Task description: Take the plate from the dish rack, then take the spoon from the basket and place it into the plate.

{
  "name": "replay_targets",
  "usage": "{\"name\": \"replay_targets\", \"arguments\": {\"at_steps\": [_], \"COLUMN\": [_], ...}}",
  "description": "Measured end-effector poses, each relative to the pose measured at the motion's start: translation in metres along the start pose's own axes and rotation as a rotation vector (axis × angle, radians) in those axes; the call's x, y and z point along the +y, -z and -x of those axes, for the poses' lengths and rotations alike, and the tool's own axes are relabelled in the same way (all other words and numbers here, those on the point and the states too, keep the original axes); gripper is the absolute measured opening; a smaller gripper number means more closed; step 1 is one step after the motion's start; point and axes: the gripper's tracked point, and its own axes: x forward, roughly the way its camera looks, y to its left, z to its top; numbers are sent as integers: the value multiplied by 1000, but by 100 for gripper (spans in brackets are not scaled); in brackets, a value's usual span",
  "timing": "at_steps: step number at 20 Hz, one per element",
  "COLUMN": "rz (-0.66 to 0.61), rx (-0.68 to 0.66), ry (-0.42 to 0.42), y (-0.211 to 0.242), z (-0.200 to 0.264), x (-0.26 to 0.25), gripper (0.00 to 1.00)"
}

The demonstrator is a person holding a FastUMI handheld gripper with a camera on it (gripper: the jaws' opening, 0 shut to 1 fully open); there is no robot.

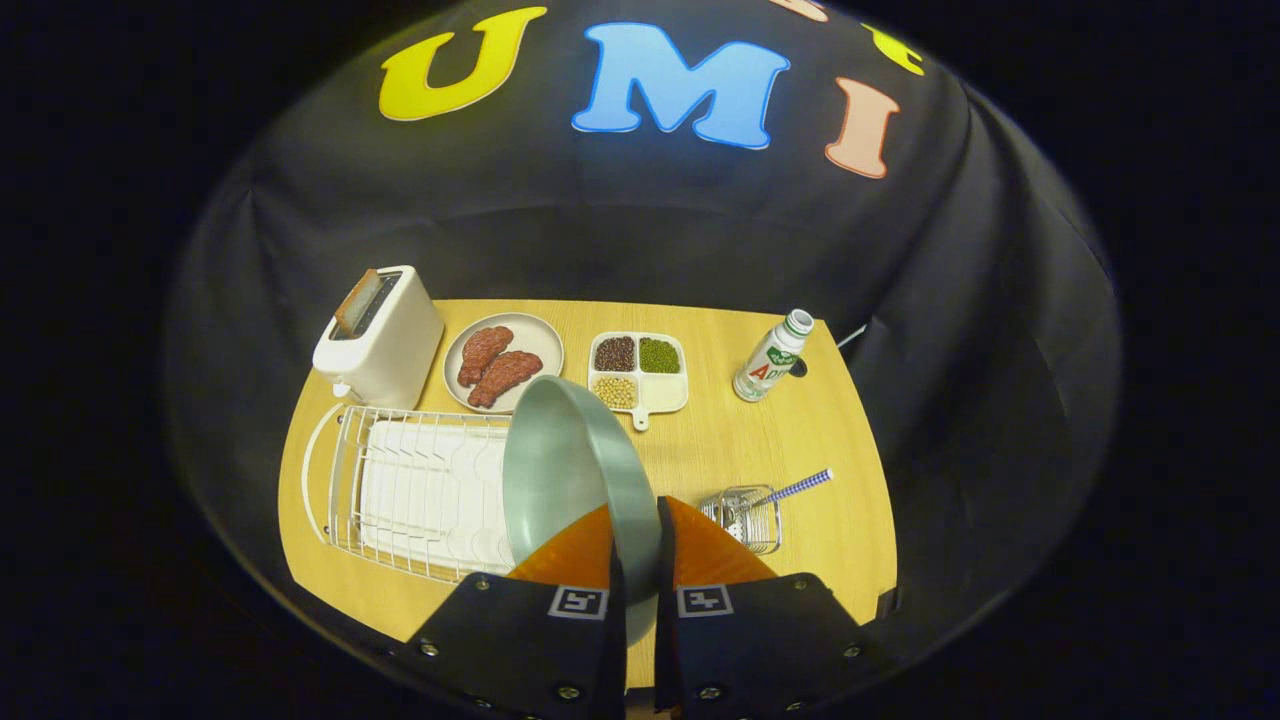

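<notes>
Wooden table (700,470), seen from above along the gripper's fingers. White wire dish rack (415,490) lies at about 9 o'clock from the fingertips, on the table, with a white drip tray under its wires; its slots hold nothing.

Gripper (640,545): the jaws are nearly closed and clamp the rim of the grey-green plate (570,470), one finger on each face of the rim. The plate stands on edge, tilted, its hollow face turned toward the dish rack, and rises from the fingertips toward 11 o'clock, lifted clear of the rack and overlapping its near corner in the view.

White toaster (380,335), at 10 o'clock beyond the rack, carries a slice of toast in its slot. Just beside it, at 11 o'clock, a round dish (535,340) holds two reddish-brown pieces of meat. At 12 o'clock beyond the plate, a white divided tray (665,395) with a short handle has dark beans, green beans and pale beans in three compartments; the fourth is bare.

Small wire basket (745,515), at 2 o'clock just beside the fingers, holds the spoon (795,488), whose striped handle sticks out over the basket's edge toward 2 o'clock. A white bottle (772,357) stands upright at 1 o'clock, well apart from the basket.
</notes>
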Motion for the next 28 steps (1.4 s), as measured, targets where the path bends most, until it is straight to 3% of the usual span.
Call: {"name": "replay_targets", "arguments": {"at_steps": [5,14,28], "rz": [-48,-124,-266], "rx": [-5,19,77], "ry": [-96,-149,-402], "y": [26,77,199], "z": [21,36,-12], "x": [-42,-114,-121], "gripper": [11,11,11]}}
